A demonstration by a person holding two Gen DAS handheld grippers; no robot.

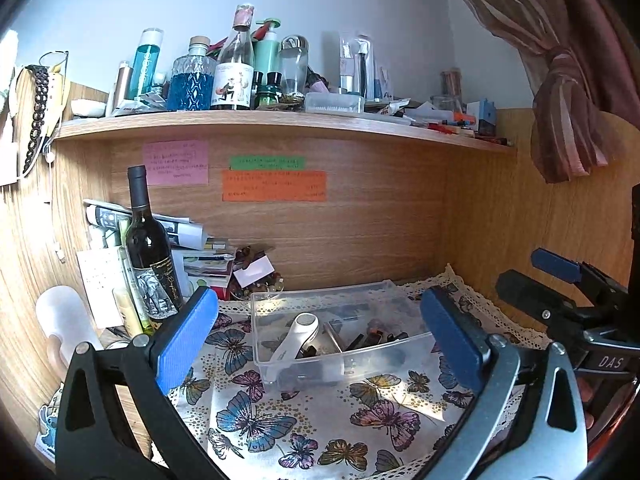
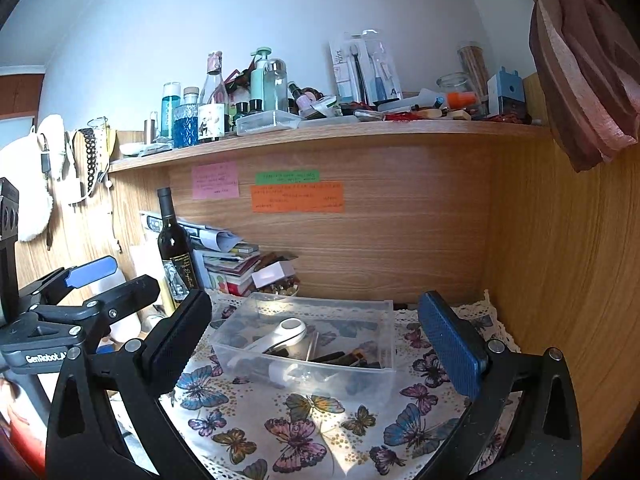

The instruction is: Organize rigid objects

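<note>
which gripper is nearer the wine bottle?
Left. The left gripper, open, has its left finger just right of the wine bottle. The right gripper, also open, sits farther right, beyond the left one.

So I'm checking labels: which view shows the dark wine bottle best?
The left wrist view: the wine bottle is larger, its elephant label readable. In the right wrist view the bottle is smaller, its base hidden by the left tool.
</note>
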